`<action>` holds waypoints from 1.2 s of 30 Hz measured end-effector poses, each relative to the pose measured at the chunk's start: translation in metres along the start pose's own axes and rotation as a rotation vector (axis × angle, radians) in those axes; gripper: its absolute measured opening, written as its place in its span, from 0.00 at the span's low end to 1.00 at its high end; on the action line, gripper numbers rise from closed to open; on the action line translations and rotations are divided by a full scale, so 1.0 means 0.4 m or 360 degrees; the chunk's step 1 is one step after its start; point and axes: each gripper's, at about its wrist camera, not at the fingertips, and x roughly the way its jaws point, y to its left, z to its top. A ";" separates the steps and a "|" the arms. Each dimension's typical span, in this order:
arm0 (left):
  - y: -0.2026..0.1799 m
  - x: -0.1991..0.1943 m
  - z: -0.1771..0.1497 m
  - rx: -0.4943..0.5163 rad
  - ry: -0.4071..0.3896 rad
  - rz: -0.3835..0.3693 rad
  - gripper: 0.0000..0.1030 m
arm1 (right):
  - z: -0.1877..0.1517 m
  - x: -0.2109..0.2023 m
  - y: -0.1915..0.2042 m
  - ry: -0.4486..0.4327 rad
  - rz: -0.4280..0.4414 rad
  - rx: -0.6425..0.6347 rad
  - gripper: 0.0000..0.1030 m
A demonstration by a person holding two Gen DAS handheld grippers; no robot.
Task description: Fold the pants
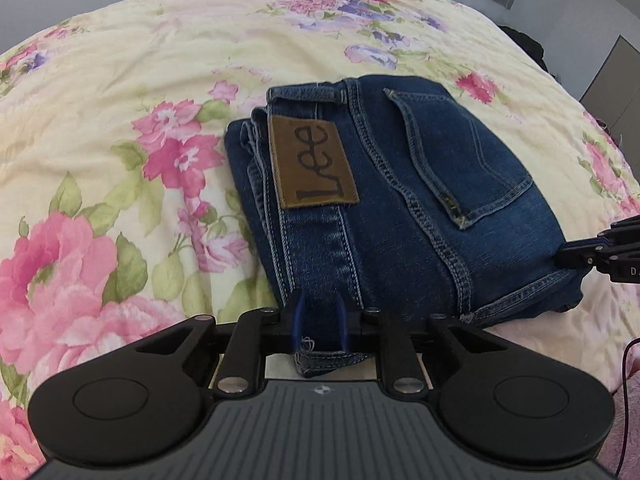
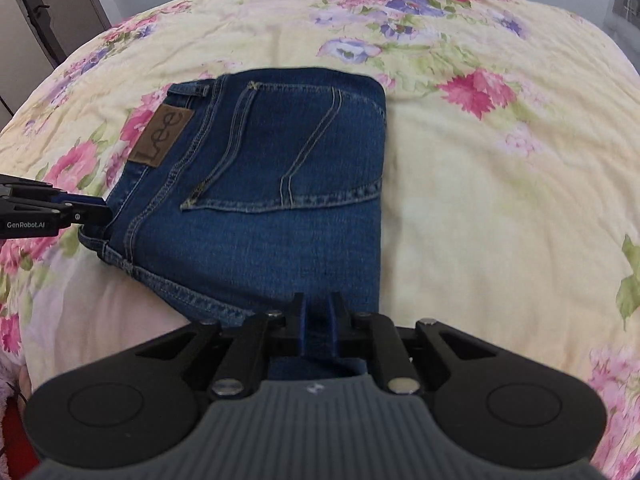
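Blue jeans (image 1: 400, 200) lie folded into a compact stack on the floral bedspread (image 1: 120, 100), back pocket and brown Lee patch (image 1: 312, 160) facing up. My left gripper (image 1: 320, 320) is shut on the near edge of the jeans, denim pinched between its fingers. My right gripper (image 2: 316, 316) is shut on another edge of the same jeans (image 2: 280, 200). The right gripper also shows at the right edge of the left wrist view (image 1: 560, 258). The left gripper shows at the left edge of the right wrist view (image 2: 106, 214), at the waistband corner.
The bedspread (image 2: 500, 200) extends around the jeans on all sides. A grey door (image 1: 616, 80) and dark clothing stand beyond the bed's far right. A cabinet (image 2: 40, 20) stands at the far left in the right wrist view.
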 end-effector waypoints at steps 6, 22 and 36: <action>0.039 0.035 -0.026 -0.0153 0.0033 -0.0048 0.21 | -0.049 0.084 0.007 0.0042 -0.0035 -0.0002 0.05; 0.005 -0.042 -0.019 -0.0199 0.0021 0.0086 0.24 | -0.024 -0.002 0.019 0.0011 -0.0075 0.0051 0.18; 0.115 -0.083 0.054 -0.0546 -0.0224 -0.0198 0.68 | 0.057 -0.082 -0.038 -0.0295 0.0012 0.0255 0.69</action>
